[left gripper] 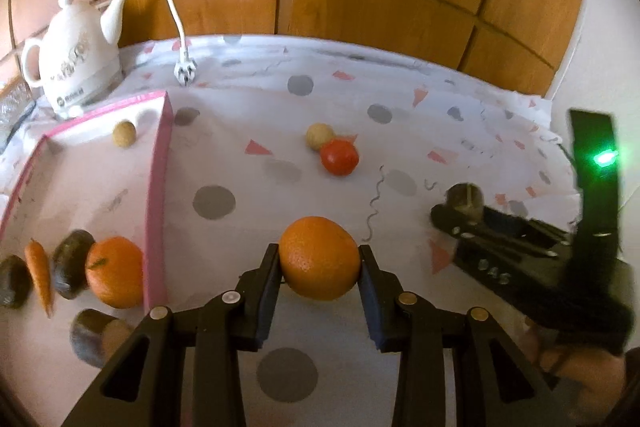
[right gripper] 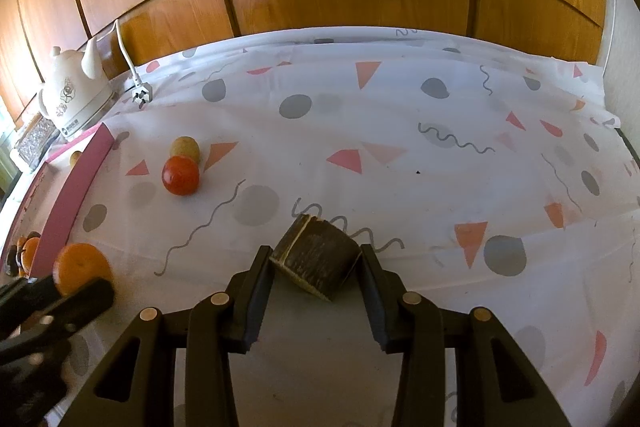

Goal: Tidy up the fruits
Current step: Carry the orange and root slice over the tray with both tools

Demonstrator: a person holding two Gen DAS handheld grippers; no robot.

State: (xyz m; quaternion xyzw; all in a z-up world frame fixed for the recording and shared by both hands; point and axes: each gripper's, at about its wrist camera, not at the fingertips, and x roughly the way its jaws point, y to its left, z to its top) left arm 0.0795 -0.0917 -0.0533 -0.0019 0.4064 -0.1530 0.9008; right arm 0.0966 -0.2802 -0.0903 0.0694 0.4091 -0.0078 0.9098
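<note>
Left gripper (left gripper: 320, 259) clamped on an orange (left gripper: 319, 258), just right of the pink tray (left gripper: 158, 227). Right gripper (right gripper: 316, 259) pinches a dark avocado half (right gripper: 316, 259) between both pads; tomato (right gripper: 180, 175) sits well ahead-left.

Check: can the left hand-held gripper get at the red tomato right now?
Probably not yet: the left hand-held gripper is shut on an orange. The cloth up to the tomato looks free, so it must drop the orange first.
</note>
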